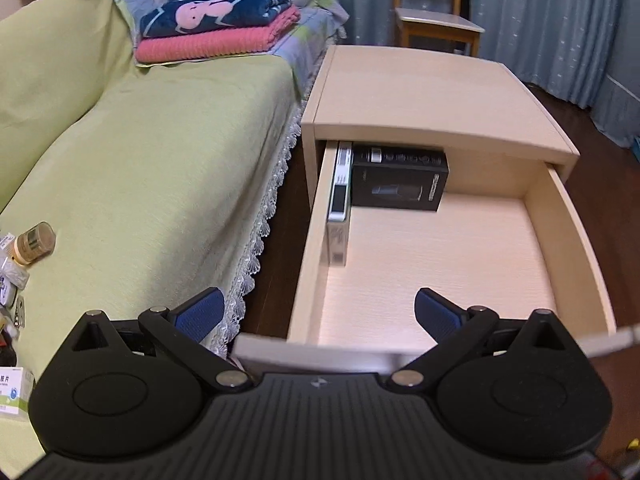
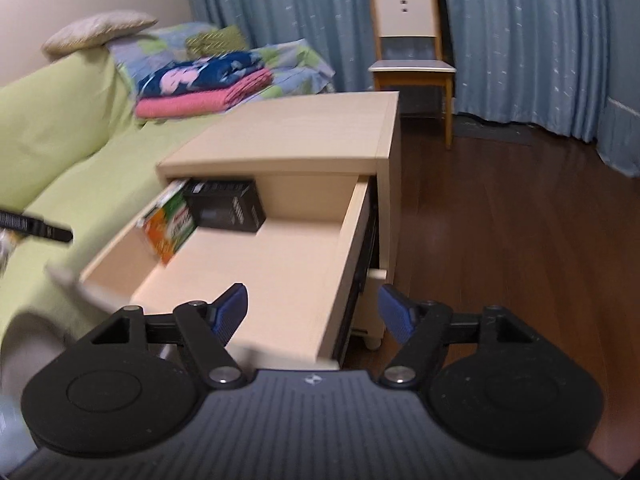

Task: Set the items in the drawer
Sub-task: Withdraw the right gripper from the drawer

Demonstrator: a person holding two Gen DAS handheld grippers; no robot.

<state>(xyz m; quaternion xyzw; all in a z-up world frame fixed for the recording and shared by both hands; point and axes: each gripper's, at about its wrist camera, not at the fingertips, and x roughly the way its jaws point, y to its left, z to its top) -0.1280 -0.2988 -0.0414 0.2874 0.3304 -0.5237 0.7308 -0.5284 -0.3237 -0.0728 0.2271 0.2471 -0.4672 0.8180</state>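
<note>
Bedside, the drawer (image 1: 440,248) stands pulled out; a black box (image 1: 400,184) sits at its back-left, both hand-held grippers (image 1: 318,312) (image 2: 312,312) spread empty, ready for items.

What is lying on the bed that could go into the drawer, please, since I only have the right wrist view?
Observer: A small jar with a brownish lid lies on the green bed cover, at the far left of the left wrist view.
Operator: Is anything else near it?
Observer: Yes, a white and green medicine box sits closer to the camera, cut off by the frame edge.
Operator: Are the left tongs holding anything?
Observer: No, the left tongs are open and empty, at the near end of the drawer.
</note>
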